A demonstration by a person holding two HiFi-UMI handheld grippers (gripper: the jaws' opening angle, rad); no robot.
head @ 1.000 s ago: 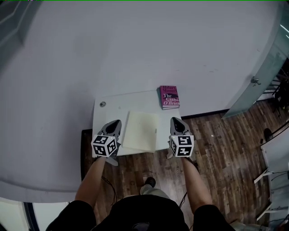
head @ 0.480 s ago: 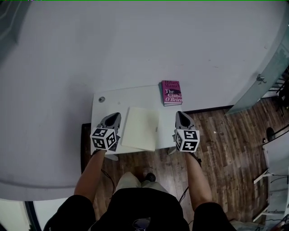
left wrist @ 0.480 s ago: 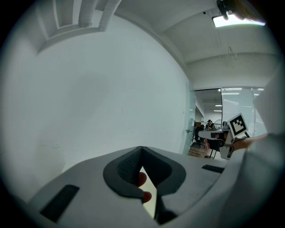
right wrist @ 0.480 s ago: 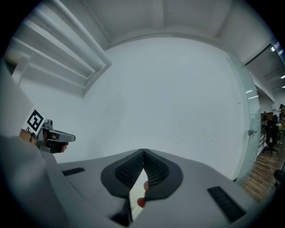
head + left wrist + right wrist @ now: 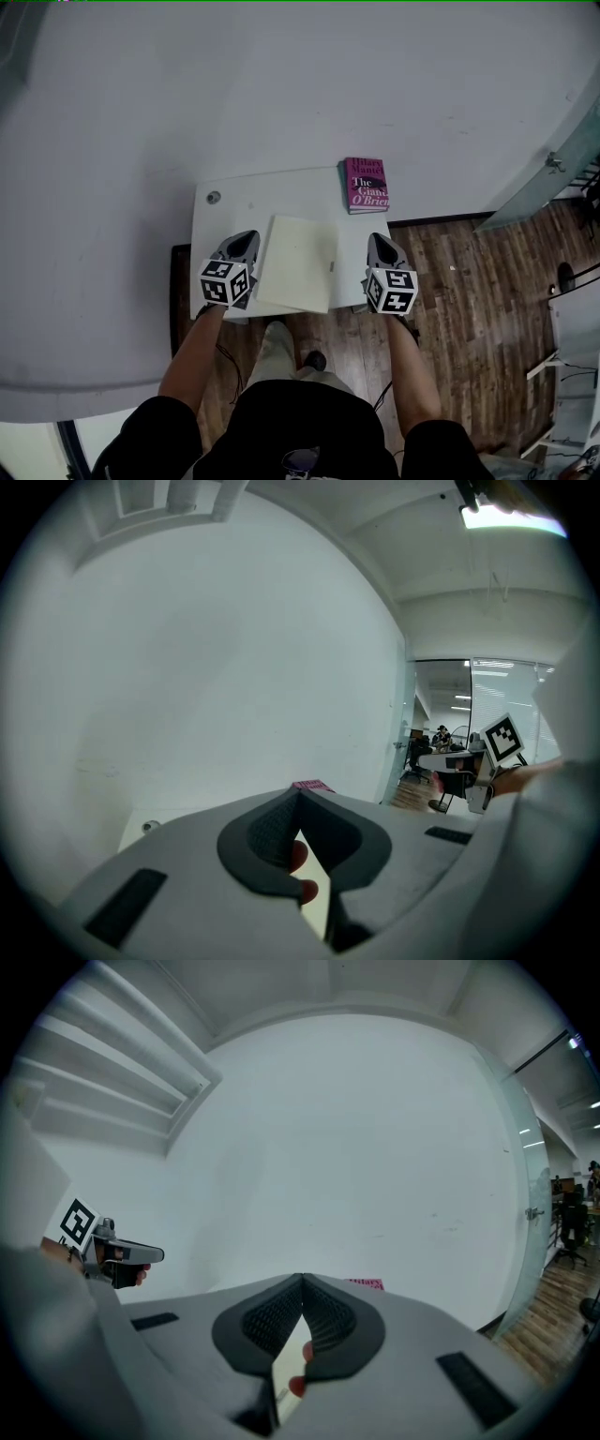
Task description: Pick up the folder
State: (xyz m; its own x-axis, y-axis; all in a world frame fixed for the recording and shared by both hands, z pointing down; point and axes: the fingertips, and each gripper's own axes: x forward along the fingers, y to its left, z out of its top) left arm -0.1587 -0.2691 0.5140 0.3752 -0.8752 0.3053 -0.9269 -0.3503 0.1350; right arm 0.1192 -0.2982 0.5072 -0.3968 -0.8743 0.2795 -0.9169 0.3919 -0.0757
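Flanking the folder, you have the left gripper just beside its left edge and the right gripper just beside its right edge; both sets of jaws are closed with nothing between them; the folder lies flat on the table, near the front edge; a book sits at the far right corner, apart from it.

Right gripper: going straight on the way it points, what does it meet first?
Probably the pink book lying at the white table's far edge; the shut right gripper points at it. Depth is unclear: tilted slightly down, it could touch bare tabletop first.
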